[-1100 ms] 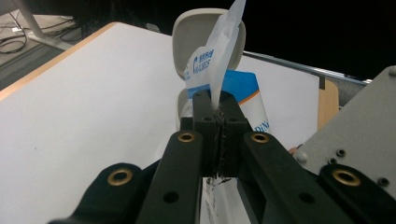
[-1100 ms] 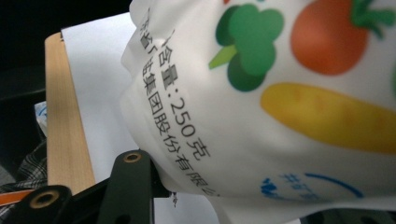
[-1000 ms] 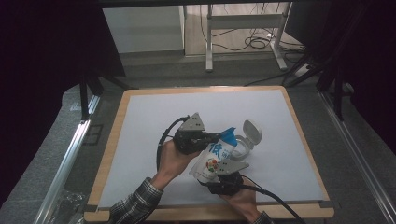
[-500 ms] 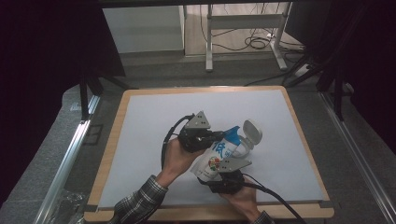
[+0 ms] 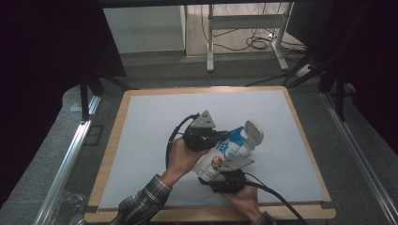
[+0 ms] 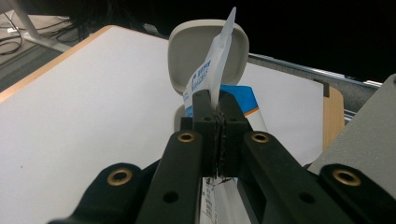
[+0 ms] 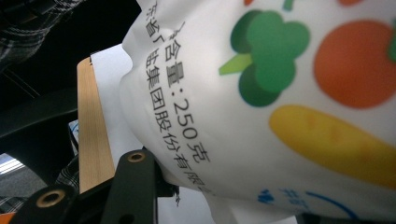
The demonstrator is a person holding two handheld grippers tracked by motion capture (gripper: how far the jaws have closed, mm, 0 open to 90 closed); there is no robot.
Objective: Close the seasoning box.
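A white pouch (image 5: 219,157) printed with vegetables and blue lettering is held tilted above the white table top (image 5: 150,126). Its pale oval flip lid (image 5: 254,132) stands open at the upper end. My left gripper (image 5: 225,137) comes in from the left. In the left gripper view that gripper (image 6: 215,100) is shut on a thin white flap (image 6: 219,60) of the pouch, in front of the lid (image 6: 196,51). My right gripper (image 5: 224,174) grips the pouch's lower end from below. In the right gripper view the pouch (image 7: 280,107) is very close, pressed against one black finger (image 7: 133,186); the other is hidden.
The table has a wooden border (image 5: 110,154) and a metal rail (image 5: 70,159) along its left side. Beyond the far edge stand desk legs (image 5: 210,42) and loose cables (image 5: 258,44). Crumpled plastic (image 5: 70,206) lies at the lower left.
The left gripper has edged a little to the right, toward the pouch's upper end. Pouch, lid and right gripper stay almost where they were.
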